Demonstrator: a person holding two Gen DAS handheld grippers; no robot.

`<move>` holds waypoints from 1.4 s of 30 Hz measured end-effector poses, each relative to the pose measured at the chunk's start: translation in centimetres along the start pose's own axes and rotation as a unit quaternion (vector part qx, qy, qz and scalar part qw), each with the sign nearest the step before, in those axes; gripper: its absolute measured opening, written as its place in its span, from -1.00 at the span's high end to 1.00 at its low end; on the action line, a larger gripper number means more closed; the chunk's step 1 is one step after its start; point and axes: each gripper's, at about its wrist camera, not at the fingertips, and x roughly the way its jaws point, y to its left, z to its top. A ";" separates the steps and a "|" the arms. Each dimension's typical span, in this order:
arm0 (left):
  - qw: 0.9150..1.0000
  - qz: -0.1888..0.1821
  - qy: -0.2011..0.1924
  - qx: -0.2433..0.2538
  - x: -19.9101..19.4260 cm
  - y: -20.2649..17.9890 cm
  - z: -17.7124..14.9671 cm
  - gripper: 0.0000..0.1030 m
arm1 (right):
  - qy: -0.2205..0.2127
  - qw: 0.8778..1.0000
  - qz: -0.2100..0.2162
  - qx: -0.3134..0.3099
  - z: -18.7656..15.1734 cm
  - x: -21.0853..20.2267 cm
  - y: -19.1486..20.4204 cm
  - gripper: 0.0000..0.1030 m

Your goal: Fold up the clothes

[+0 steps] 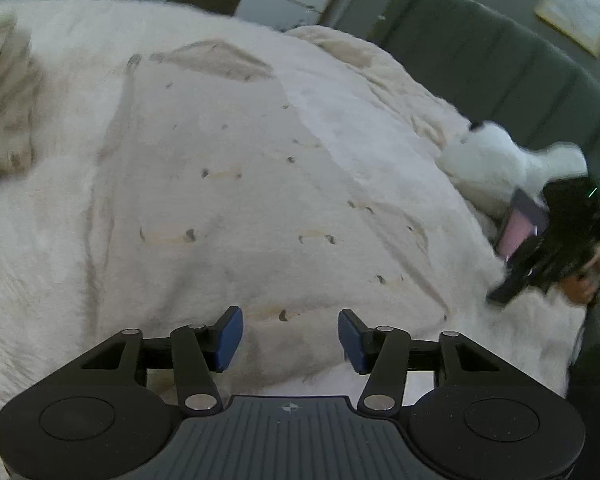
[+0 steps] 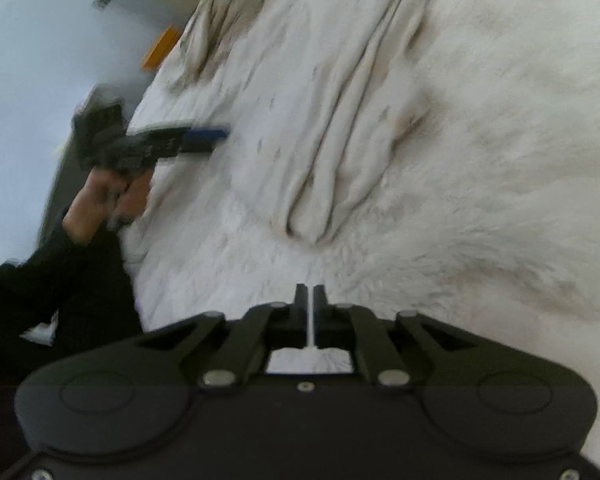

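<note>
A cream garment (image 1: 228,184) with small dark marks lies spread flat on a white fluffy blanket (image 1: 40,240). My left gripper (image 1: 290,336) hovers low over the garment's near edge, its blue pads wide apart and holding nothing. In the right wrist view the garment (image 2: 340,132) shows long creases, and the left gripper (image 2: 216,136) is blurred at the bed's left side. My right gripper (image 2: 310,288) is over the blanket (image 2: 500,160) with fingers almost together, only a thin white sliver between them. It appears blurred at the far right (image 1: 500,292).
A dark padded headboard (image 1: 480,48) and a framed picture (image 1: 576,8) rise behind the bed. A white fluffy lump (image 1: 500,156) lies near the headboard. A person's hand (image 2: 100,200) and black sleeve (image 2: 40,280) are left of the bed, with an orange box (image 2: 160,48) beyond.
</note>
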 end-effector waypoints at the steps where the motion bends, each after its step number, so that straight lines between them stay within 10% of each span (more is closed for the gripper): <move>1: 0.999 0.017 0.000 0.035 -0.6 -0.5 -0.3 -0.05 | -0.027 0.998 -0.044 -0.048 -0.8 -0.3 2.5 0.06; 5: 0.982 0.095 0.013 0.165 -1.6 -1.9 -2.0 -0.08 | -0.093 0.960 -0.186 -0.187 -3.2 1.5 11.5 -0.20; 9: 0.954 0.156 0.044 0.251 -1.6 -1.7 -4.5 -0.09 | -0.123 0.943 -0.209 -0.227 -3.6 4.9 15.2 -0.26; 16: 0.951 0.158 0.021 0.265 -2.0 -2.0 -4.9 -0.08 | -0.108 0.916 -0.296 -0.249 -4.3 14.9 15.6 -0.25; 42: 0.936 0.162 0.018 0.313 1.1 -4.8 -4.8 -0.23 | -0.110 0.887 -0.333 -0.300 -5.8 17.2 15.2 -0.38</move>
